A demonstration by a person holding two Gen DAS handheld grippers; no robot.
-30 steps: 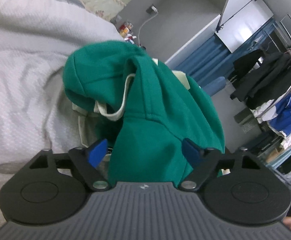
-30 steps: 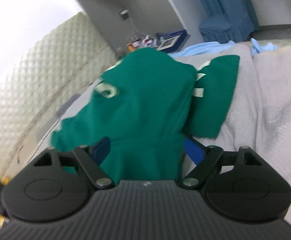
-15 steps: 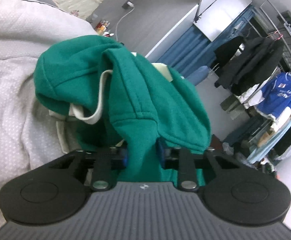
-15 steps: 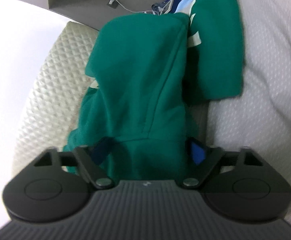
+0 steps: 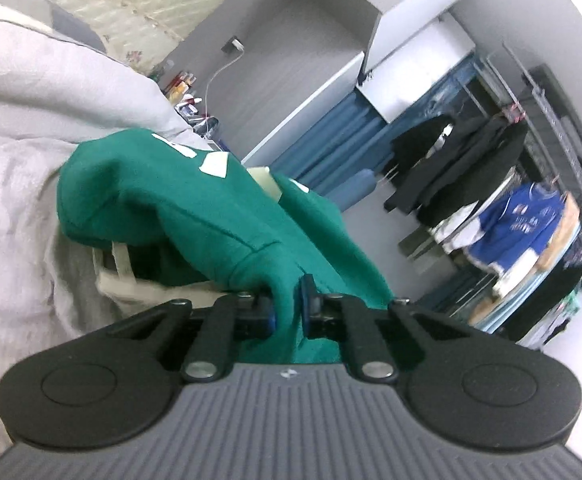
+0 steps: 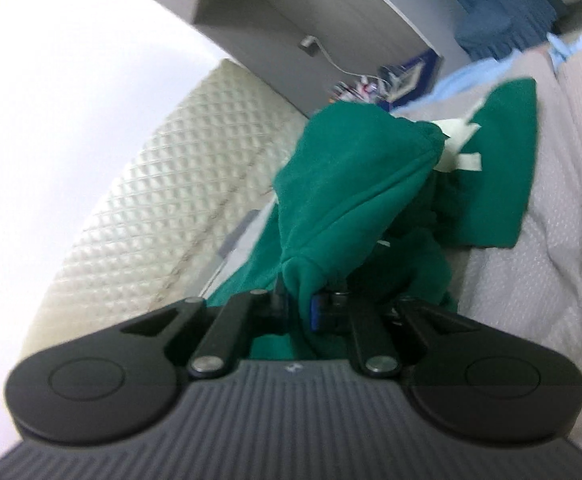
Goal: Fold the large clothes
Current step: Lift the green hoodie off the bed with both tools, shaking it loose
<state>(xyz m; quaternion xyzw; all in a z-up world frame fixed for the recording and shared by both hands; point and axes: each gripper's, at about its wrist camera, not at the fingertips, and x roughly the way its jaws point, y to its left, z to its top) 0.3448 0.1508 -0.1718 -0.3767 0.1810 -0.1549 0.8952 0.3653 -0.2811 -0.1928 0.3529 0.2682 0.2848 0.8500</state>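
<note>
A green hooded sweatshirt (image 5: 195, 200) with cream lettering and a cream lining (image 5: 123, 280) lies bunched on the pale grey bed cover (image 5: 19, 184). The jaws of my left gripper (image 5: 289, 312) are closing, and its blue pads pinch a fold of the green fabric, which rises from the bed toward the camera. In the right wrist view the same sweatshirt (image 6: 355, 184) is drawn up into a peak. My right gripper (image 6: 299, 312) is shut on another fold of it. One green flap (image 6: 503, 168) lies flat on the bed cover (image 6: 551, 248).
A quilted cream headboard (image 6: 151, 208) runs along the left of the right wrist view. A cluttered bedside shelf (image 5: 187, 92) stands past the bed. A rack of hanging clothes (image 5: 491, 200) and blue curtains (image 5: 331, 144) are off the bed.
Both grippers went from wide open around the sweatshirt to closed on its fabric. Both have pulled up and back, lifting the cloth into taut folds.
</note>
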